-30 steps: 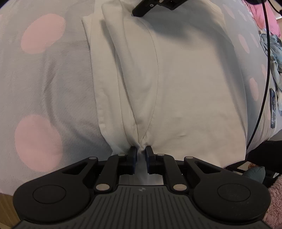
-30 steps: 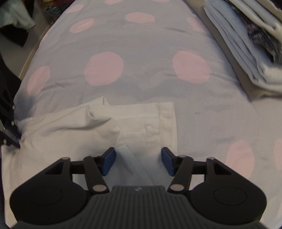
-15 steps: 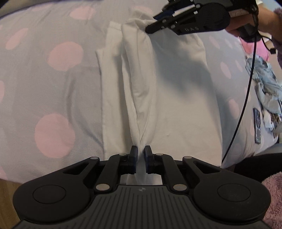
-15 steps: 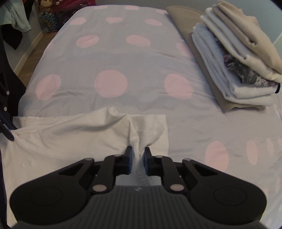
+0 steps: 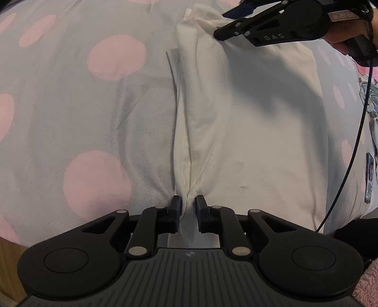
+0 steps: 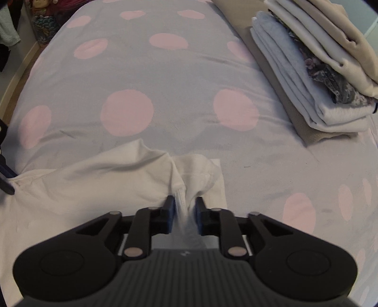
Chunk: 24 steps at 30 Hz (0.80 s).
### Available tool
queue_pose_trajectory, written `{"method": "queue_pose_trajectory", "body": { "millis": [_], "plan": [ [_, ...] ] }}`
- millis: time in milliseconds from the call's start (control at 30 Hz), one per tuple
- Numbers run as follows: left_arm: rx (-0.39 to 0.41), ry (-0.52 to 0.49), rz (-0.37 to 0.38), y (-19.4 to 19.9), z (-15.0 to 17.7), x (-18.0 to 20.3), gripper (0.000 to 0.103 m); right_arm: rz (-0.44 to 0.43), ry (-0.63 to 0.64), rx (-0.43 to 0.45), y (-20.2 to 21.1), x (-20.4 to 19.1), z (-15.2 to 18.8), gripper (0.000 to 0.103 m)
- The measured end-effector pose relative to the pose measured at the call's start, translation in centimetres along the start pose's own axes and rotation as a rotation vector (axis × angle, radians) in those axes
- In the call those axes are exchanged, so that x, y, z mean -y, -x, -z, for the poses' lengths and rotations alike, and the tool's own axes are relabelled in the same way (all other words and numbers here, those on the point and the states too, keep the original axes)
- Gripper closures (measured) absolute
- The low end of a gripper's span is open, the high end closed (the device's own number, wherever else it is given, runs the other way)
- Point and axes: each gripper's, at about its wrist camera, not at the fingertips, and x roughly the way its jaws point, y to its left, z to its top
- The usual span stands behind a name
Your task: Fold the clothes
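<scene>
White shirt (image 5: pixel 259 122) lies on the dotted bed (image 5: pixel 82 106), open bedding beyond its lifted edge. Both tongs, left (image 5: pixel 188 207) and right (image 6: pixel 184 210), just eased wider, still pinch bunched fabric.

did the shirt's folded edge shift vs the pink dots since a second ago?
Yes. In the left wrist view the white shirt's lifted fold has come rightward, away from the pink dot.

Grey bedspread (image 6: pixel 179 78) dotted with pink circles, stretched across the bed. Black cable (image 5: pixel 354 141) trailing down the right edge of the left wrist view. Dark phone-like slab (image 5: pixel 369 180) near that edge, blurred. Wooden floor (image 5: pixel 9 271) peeking out low on the left. Toys (image 6: pixel 45 14) far back left, indistinct.
</scene>
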Motion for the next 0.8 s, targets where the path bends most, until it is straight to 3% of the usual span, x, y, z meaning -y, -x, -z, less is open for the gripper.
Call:
{"method": "queue_pose_trajectory", "body": {
  "millis": [33,100,300,533,800],
  "plan": [
    [0.003,-0.003,-0.006,0.0,0.0,0.2,0.083,0.011,-0.021,0.007,0.3,0.2,0.2,0.062],
    [0.024,-0.017,-0.025,0.1,0.0,0.6,0.075,0.023,-0.062,0.021,1.2,0.6,0.6,0.061],
    [0.124,-0.087,-0.048,1.4,0.4,2.3,0.062,0.080,-0.140,0.048,5.2,-0.8,4.0,0.050],
    [0.266,-0.071,-0.019,4.5,0.4,1.4,0.061,0.088,-0.424,0.063,9.5,-3.1,11.8,0.047],
    [0.319,-0.115,0.010,4.4,-4.0,0.7,0.057,0.111,-0.833,0.151,12.5,-5.6,21.8,0.038]
  ]
}}
